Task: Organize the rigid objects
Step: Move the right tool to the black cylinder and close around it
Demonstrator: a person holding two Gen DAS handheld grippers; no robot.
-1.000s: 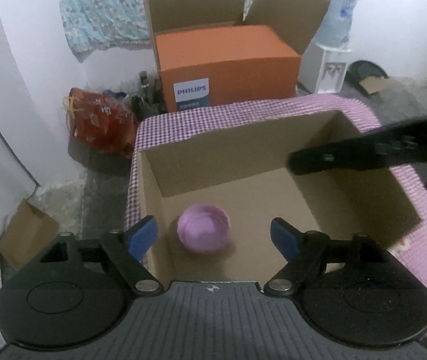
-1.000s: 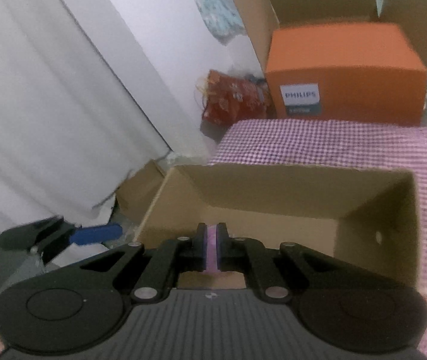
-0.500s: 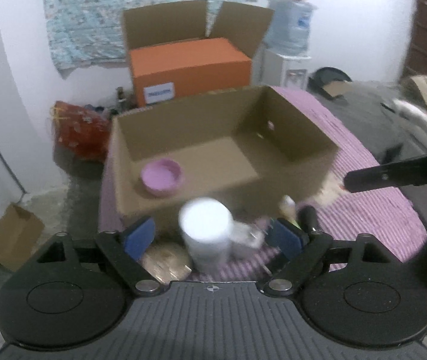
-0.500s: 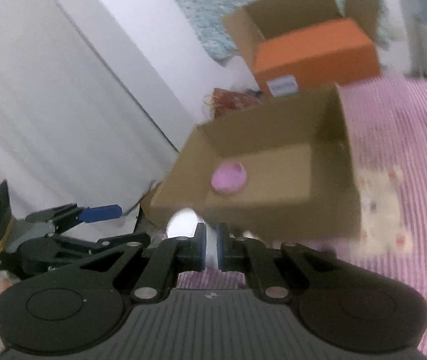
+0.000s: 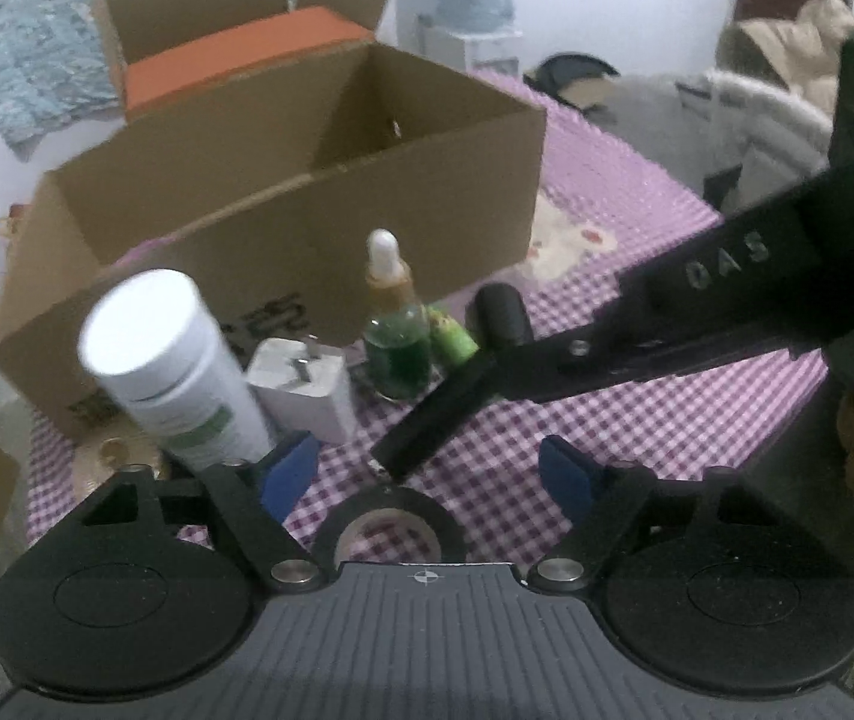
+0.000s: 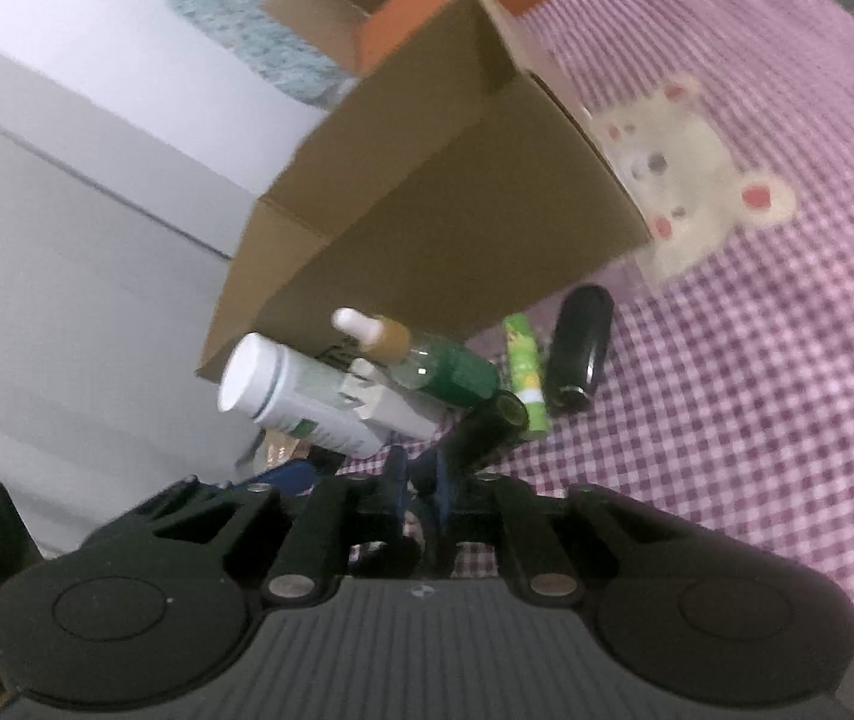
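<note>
An open cardboard box (image 5: 318, 192) stands on the purple checked cloth (image 5: 637, 396). In front of it stand a white bottle (image 5: 168, 360), a white charger (image 5: 306, 384), a green dropper bottle (image 5: 396, 342), a small green tube (image 5: 454, 339) and a black oval object (image 5: 502, 315). A black tape roll (image 5: 387, 531) lies between my open left gripper's (image 5: 433, 474) fingers. My right gripper (image 6: 420, 480) is nearly shut, its tip just above the roll's far rim (image 5: 390, 462). Whether it touches or grips anything cannot be told. The box (image 6: 427, 198), white bottle (image 6: 288, 396) and dropper bottle (image 6: 439, 366) also show in the right wrist view.
An orange box in an open carton (image 5: 234, 42) stands behind the cardboard box. A teddy bear print (image 6: 685, 180) is on the cloth to the right. A gold disc (image 5: 108, 450) lies left of the white bottle. Clothes (image 5: 757, 96) lie at far right.
Both grippers pulled back from the box and came down low over the cloth. The purple lid stayed in the box. The right gripper now reaches across to the tape roll.
</note>
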